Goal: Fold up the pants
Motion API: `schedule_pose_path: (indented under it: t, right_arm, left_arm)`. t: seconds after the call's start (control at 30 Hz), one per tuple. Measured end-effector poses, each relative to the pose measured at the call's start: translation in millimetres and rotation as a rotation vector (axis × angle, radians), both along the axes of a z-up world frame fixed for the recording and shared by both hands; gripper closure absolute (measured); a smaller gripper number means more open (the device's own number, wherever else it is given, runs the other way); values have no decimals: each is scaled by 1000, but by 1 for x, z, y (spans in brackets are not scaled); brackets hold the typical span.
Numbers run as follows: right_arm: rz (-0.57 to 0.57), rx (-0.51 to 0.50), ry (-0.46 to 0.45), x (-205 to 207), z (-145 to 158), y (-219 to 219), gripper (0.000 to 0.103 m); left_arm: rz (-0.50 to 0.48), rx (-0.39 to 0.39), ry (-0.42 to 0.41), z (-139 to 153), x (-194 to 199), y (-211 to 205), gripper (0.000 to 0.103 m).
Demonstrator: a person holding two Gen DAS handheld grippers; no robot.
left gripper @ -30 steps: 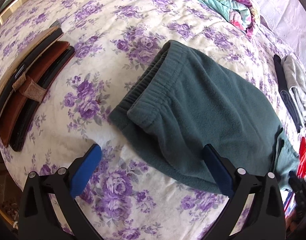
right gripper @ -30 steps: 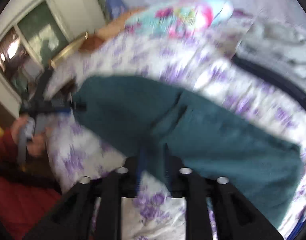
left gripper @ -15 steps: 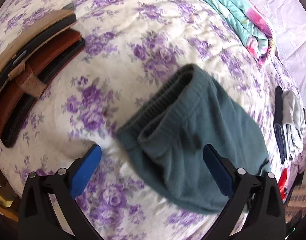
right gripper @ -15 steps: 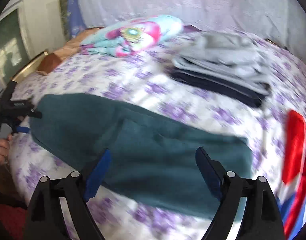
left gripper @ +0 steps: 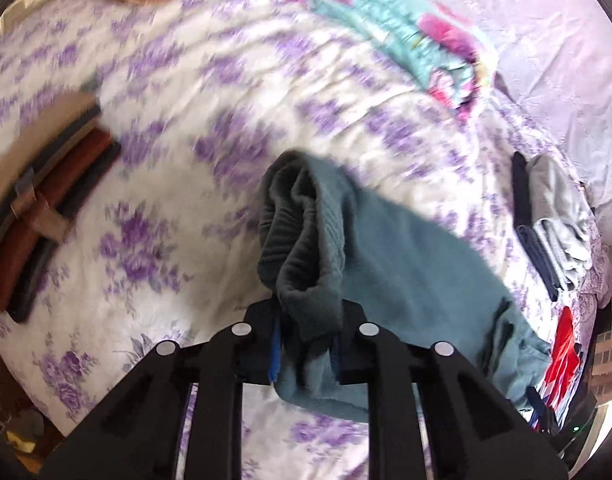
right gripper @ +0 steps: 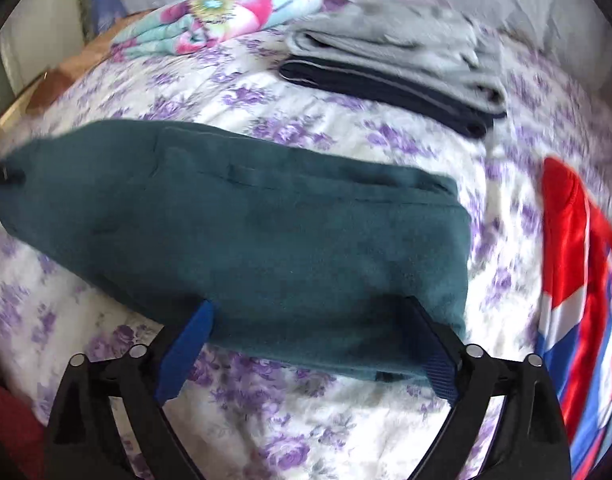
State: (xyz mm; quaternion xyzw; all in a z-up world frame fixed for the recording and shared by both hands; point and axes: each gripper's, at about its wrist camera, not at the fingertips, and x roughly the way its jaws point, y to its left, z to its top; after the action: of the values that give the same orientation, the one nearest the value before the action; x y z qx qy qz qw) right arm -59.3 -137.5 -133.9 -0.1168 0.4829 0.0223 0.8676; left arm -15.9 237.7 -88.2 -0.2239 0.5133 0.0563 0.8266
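The teal fleece pants [left gripper: 406,264] lie folded lengthwise across the flowered bed sheet [left gripper: 166,220]. My left gripper [left gripper: 306,320] has its jaws closing on the bunched waistband end, and the pads press the fabric and hold it up off the sheet. In the right wrist view the pants [right gripper: 266,220] stretch from left to right. My right gripper [right gripper: 308,306] is over their near edge by the leg end. Its jaws are opening wide, the cloth lies between the blue fingers [right gripper: 186,344], and the pads do not press it.
A folded stack of grey and navy clothes [right gripper: 386,56] lies behind the pants. A folded floral blanket [right gripper: 218,16] is at the back. A red, white and blue garment [right gripper: 578,260] lies at the right. Brown and black flat cases [left gripper: 46,208] sit at the bed's left edge.
My left gripper went from wide open to closed on the waistband and raised it. My right gripper let go of the pants, opened wide and came down toward the leg end.
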Motion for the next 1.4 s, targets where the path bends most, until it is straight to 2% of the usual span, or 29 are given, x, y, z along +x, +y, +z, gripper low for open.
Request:
schedule_pose_path:
  t: [0.1, 0.2, 0.33, 0.43, 0.5, 0.53, 0.57, 0.6, 0.63, 0.67, 0.7, 0.77, 0.83, 1.0, 1.07, 1.13, 1.17, 1.2, 1.23, 1.27, 1.33, 1.4]
  right_arm:
    - [-7, 52, -52, -5, 15, -7, 6]
    - [-105, 131, -107, -11, 33, -36, 6]
    - [-307, 264, -137, -21, 46, -92, 6]
    - [-477, 382, -149, -35, 47, -137, 6]
    - [-573, 430, -143, -46, 44, -160, 6]
    - [-608, 444, -146, -52, 43, -168, 6]
    - [-633, 452, -155, -58, 42, -173, 6]
    - [-644, 455, -165, -62, 43, -176, 6]
    - [-647, 452, -174, -66, 44, -178, 6]
    - [-647, 445, -185, -70, 45, -178, 6]
    - [-645, 438, -193, -72, 46, -177, 6]
    - [-635, 428, -201, -74, 46, -174, 6]
    - [-599, 435, -197, -68, 46, -166, 6]
    - [-450, 486, -189, -34, 55, -134, 6]
    - [-394, 477, -176, -17, 56, -120, 6]
    - [-348, 427, -159, 1, 53, -107, 9]
    - [-337, 367, -136, 9, 49, -101, 11]
    - [-344, 255, -73, 19, 38, -97, 12]
    - [-352, 190, -25, 25, 25, -99, 12]
    - [-360, 198, 3, 27, 13, -105, 12]
    - [-407, 310, -5, 20, 8, -123, 13]
    - [-388, 277, -33, 19, 22, -117, 14]
  left_arm:
    - [-70, 67, -77, 31, 6, -23, 87]
    - [-207, 126, -168, 68, 15, -68, 87]
    - [-480, 176, -250, 96, 27, -164, 87]
    - [-710, 181, -288, 99, 24, -250, 87]
    - [-856, 145, -279, 91, 16, -309, 86]
    - [-932, 132, -256, 83, 12, -334, 74]
    - [-1019, 140, -216, 69, 6, -361, 46]
    - [-1054, 197, -186, 55, -1, -380, 30]
    - [-1045, 271, -170, 44, -4, -388, 18]
    - [-1027, 328, -156, 35, -6, -391, 18]
    - [-1024, 314, -122, 27, -3, -388, 18]
    - [-986, 230, -68, 22, 9, -370, 18]
    - [-888, 157, -28, 21, 27, -338, 18]
    - [-651, 79, 70, 5, 56, -268, 18]
    - [-593, 71, 96, -3, 60, -251, 18]
    - [-570, 79, 124, -12, 58, -240, 18]
    - [-566, 98, 146, -21, 58, -238, 18]
    - [-561, 119, 169, -28, 58, -236, 17]
    - [-559, 139, 196, -36, 59, -235, 16]
    - [-560, 143, 226, -46, 59, -235, 8]
    - [-552, 124, 223, -54, 59, -232, 5]
    - [-562, 148, 218, -52, 58, -234, 5]
